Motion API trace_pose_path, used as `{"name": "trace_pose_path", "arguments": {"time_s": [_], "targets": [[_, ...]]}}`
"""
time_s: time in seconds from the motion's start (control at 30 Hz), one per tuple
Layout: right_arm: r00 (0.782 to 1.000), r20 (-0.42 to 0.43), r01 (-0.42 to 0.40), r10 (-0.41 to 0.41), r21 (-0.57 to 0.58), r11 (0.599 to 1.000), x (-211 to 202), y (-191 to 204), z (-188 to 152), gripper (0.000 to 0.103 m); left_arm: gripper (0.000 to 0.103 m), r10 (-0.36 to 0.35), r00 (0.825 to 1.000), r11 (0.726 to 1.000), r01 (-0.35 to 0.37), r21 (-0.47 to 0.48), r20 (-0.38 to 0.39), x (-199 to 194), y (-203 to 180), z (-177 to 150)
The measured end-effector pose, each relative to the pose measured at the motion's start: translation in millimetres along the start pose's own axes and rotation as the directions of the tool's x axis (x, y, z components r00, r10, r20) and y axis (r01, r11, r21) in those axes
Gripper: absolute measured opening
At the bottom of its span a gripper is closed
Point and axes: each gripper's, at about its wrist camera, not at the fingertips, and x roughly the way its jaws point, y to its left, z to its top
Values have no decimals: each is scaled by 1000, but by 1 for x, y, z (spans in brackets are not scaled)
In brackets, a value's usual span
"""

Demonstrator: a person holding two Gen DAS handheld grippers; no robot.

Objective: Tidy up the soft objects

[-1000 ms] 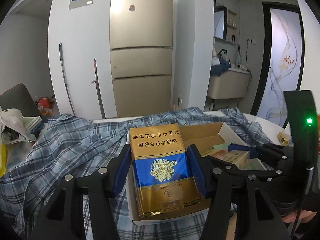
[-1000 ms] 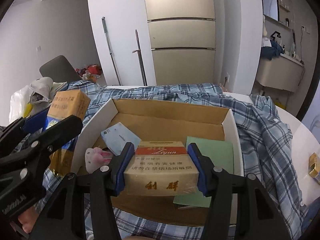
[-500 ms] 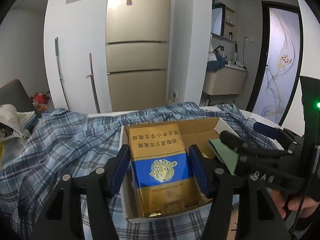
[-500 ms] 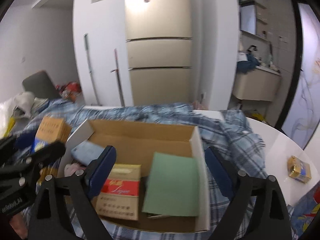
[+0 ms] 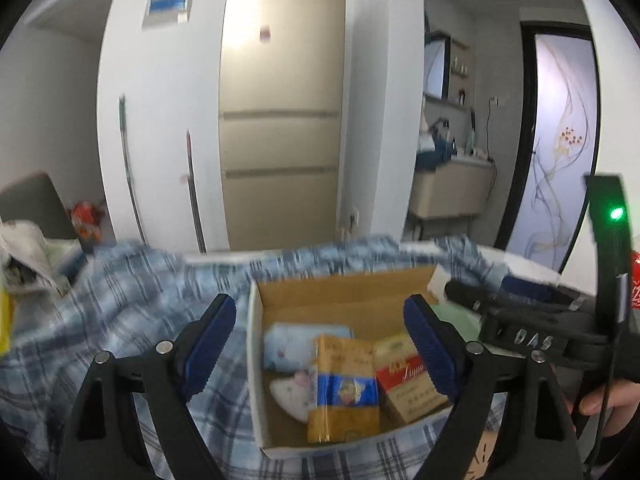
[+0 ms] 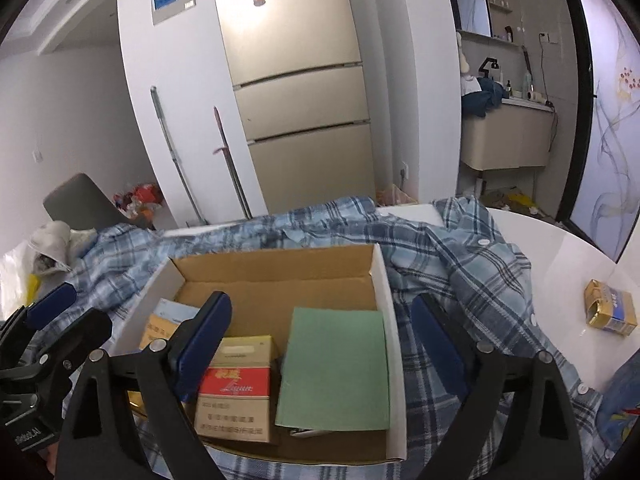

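An open cardboard box (image 6: 382,288) sits on a blue plaid shirt (image 6: 472,264) on the table. In the box lie a gold-and-blue carton (image 5: 346,388), a red-and-cream carton (image 6: 236,392), a green booklet (image 6: 336,368), a light blue pack (image 5: 298,344) and a small white plush (image 5: 292,394). My left gripper (image 5: 320,344) is open and empty above the box's near left side. My right gripper (image 6: 320,348) is open and empty above the box's near edge. The box shows in the left wrist view (image 5: 254,368) too.
A small gold pack (image 6: 610,308) lies on the white table (image 6: 560,248) at the right. A grey chair (image 6: 80,208) and bags (image 6: 48,240) are at the left. A fridge (image 6: 296,92) stands behind.
My left gripper opened and let go of the gold-and-blue carton, which now lies in the box. My right gripper, open since half a second ago, has lifted away from the red-and-cream carton.
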Motion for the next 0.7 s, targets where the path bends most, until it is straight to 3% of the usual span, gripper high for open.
{"name": "trace_pose_path", "arguments": {"time_s": [0.17,0.3,0.5,0.7], "targets": [[1000,23,-16,16,3,1000,-14,2,10,91,88,17,994,1000,-18,11,105,-34,-5,18],[995,94,-34,37,-38,999,-45,7,23,91,88,25,985,999,-30,30,174,-67,-8,36],[979,185,-58,80,-126,990,-101,17,28,94,103,5,963,1000,-11,20,268,-116,-8,45],[965,221,-105,140,-163,981,-142,23,16,101,103,-13,962,1000,6,25,272,-148,-8,35]]}}
